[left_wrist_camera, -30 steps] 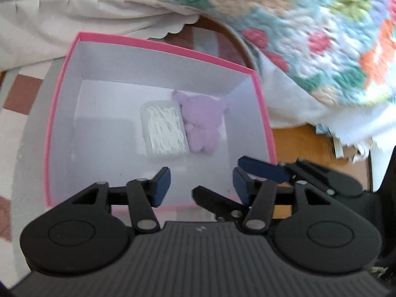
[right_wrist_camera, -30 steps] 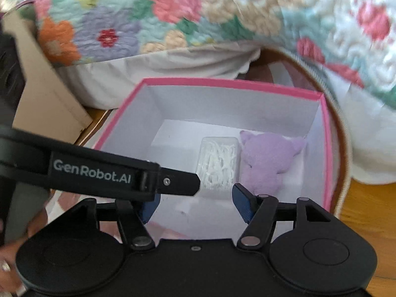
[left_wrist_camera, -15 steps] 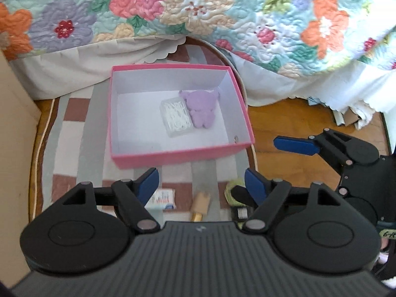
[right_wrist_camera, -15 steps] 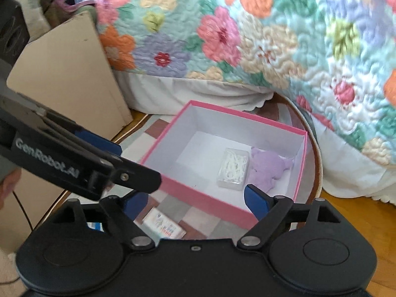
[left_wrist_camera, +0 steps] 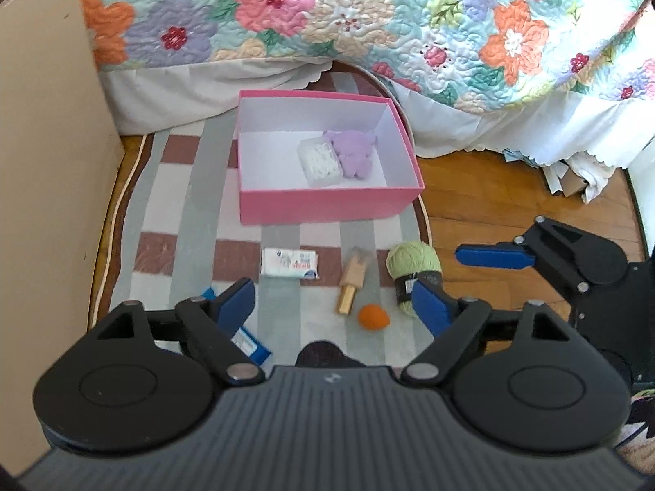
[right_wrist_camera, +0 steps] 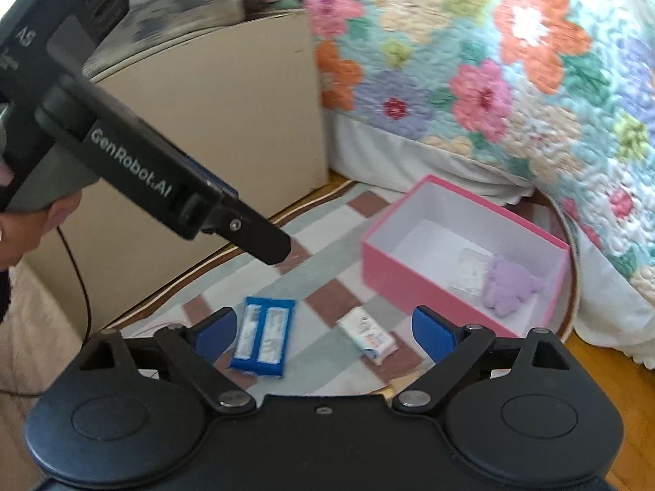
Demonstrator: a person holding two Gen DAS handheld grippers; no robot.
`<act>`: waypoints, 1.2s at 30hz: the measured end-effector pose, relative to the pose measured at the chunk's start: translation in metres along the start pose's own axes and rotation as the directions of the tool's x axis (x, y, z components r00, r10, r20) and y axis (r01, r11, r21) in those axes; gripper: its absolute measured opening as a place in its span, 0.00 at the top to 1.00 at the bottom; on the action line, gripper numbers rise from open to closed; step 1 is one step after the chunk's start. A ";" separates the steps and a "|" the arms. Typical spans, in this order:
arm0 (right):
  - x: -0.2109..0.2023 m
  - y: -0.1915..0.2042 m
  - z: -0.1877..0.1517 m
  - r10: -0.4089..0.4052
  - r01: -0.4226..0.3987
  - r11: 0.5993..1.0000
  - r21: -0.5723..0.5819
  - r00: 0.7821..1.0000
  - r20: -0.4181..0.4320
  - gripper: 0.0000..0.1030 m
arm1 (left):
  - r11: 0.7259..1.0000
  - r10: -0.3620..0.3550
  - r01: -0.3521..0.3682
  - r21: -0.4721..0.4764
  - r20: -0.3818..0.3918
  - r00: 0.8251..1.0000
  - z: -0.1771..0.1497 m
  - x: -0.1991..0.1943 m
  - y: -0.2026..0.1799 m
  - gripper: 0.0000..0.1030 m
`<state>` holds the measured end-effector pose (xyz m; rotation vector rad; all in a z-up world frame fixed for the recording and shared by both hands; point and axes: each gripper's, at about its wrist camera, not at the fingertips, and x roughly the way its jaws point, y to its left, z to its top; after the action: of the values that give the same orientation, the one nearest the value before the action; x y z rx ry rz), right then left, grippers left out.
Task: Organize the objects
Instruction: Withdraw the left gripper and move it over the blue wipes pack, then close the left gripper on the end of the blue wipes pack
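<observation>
A pink box stands on a checked rug and holds a purple plush toy and a clear plastic case. On the rug in front of it lie a white tissue pack, a blue packet, a tan and gold tube, an orange ball and green yarn. My left gripper is open and empty, above these items. My right gripper is open and empty, to the right of the left one.
A floral quilt hangs over the bed behind the box. A beige cardboard panel stands at the left. Bare wood floor lies right of the rug, with crumpled paper by the bed skirt.
Both grippers have pulled back and up from over the box, and their jaws have opened wider. The loose items on the rug have come into view.
</observation>
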<state>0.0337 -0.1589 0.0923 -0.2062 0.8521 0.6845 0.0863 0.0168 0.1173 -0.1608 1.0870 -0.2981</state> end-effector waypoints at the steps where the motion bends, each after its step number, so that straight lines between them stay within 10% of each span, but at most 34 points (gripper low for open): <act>1: 0.002 0.007 -0.002 0.013 -0.013 1.000 -0.014 1.000 -0.002 0.08 | 1.000 0.005 -0.005 -0.012 0.002 1.000 -0.007 0.000 0.004 0.16; 13: 0.061 0.059 -0.030 0.156 -0.158 0.985 -0.065 0.987 -0.029 0.08 | 0.978 0.049 -0.058 -0.202 -0.048 0.998 -0.061 0.041 0.081 0.16; 22: 0.124 0.074 -0.051 0.096 -0.084 0.988 -0.126 0.991 0.090 0.08 | 0.933 0.071 -0.075 -0.351 -0.023 0.997 -0.086 0.095 0.129 0.17; 36: 0.238 0.064 -0.076 0.127 -0.146 0.985 -0.093 0.974 -0.186 0.13 | 0.856 0.156 -0.191 -0.481 -0.111 0.981 -0.112 0.174 0.158 0.21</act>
<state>0.0558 -0.0304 -0.1302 -0.3106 1.0103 0.8502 0.0866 0.1131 -0.1248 -0.5067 1.2212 0.1455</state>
